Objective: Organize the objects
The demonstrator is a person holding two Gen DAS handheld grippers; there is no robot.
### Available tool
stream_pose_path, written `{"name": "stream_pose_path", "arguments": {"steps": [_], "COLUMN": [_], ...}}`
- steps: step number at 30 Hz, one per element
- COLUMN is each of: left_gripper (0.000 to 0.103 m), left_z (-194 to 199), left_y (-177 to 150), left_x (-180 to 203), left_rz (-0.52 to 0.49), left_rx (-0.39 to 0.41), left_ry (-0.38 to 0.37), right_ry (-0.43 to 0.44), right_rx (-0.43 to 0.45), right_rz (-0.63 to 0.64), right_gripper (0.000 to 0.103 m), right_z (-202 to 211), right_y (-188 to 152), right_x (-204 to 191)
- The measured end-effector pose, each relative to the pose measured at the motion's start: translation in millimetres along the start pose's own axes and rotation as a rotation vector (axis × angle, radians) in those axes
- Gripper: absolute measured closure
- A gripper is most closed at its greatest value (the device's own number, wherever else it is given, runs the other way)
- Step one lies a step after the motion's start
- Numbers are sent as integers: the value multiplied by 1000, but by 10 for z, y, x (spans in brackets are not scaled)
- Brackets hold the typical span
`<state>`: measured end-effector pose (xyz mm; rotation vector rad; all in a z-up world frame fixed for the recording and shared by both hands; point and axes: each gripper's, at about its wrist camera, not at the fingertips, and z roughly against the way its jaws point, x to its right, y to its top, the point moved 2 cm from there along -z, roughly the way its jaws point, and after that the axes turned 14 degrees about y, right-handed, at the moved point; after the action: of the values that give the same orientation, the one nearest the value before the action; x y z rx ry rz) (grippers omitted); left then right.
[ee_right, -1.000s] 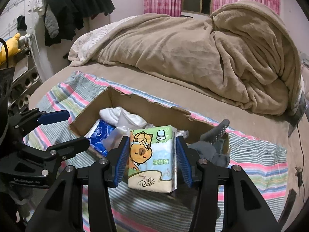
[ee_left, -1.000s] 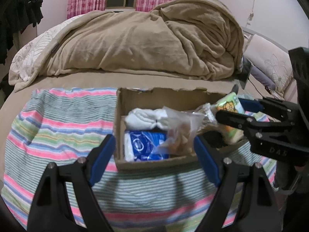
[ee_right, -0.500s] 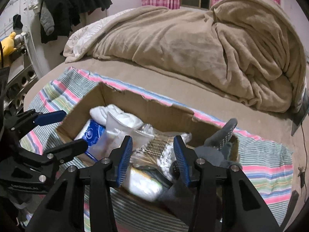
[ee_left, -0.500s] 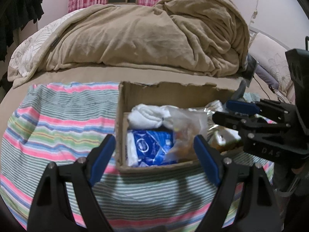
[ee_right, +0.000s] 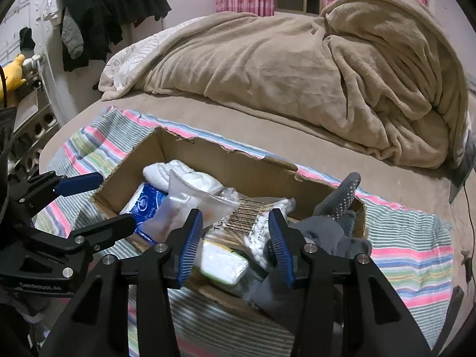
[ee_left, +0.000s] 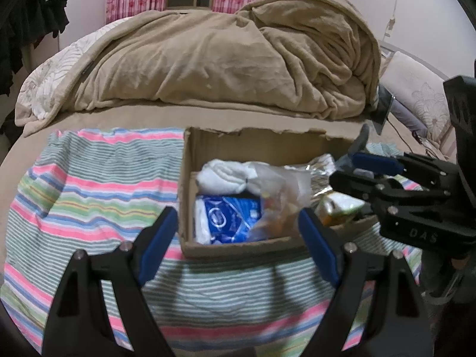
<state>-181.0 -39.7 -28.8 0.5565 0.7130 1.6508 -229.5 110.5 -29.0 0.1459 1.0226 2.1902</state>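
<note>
An open cardboard box (ee_left: 238, 142) (ee_right: 226, 163) sits on a striped cloth (ee_left: 89, 190) (ee_right: 410, 250) on the bed. It holds a white towel (ee_left: 223, 175) (ee_right: 178, 172), a blue packet (ee_left: 226, 217) (ee_right: 145, 202), a clear plastic bag (ee_left: 282, 184) (ee_right: 193, 199), cotton swabs (ee_right: 261, 220), grey socks (ee_right: 339, 205) and a green tissue pack (ee_left: 339, 205) (ee_right: 223, 264). My left gripper (ee_left: 238, 244) is open and empty in front of the box. My right gripper (ee_right: 235, 238) is open and empty over the box's near right part, above the tissue pack; it shows in the left wrist view (ee_left: 354, 169).
A rumpled tan blanket (ee_left: 223, 59) (ee_right: 297, 74) lies behind the box. Dark clothes (ee_right: 104, 15) hang on the left wall above a shelf with a yellow toy (ee_right: 15, 71). A pillow (ee_left: 416, 95) lies at the right.
My right gripper held the green tissue pack one second ago; it has let it go and the pack now lies in the box. The left gripper has stayed open.
</note>
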Motion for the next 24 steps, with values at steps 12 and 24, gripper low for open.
{"name": "stream_pose_path", "arguments": {"steps": [12,24], "left_gripper": [19,19], "left_z": [399,795], "left_y": [-133,-406], "left_x": [65,66], "left_rz": [-5,13], "left_rx": [20,14], "left_ry": [-26,-38], "right_ry": [-6,-2], "right_rx": [58,65], "right_rz": [-13,-51], "right_gripper": [35,35], "right_z": [404,727], "right_y": [-94,-403], "right_x": [-145,-343]}}
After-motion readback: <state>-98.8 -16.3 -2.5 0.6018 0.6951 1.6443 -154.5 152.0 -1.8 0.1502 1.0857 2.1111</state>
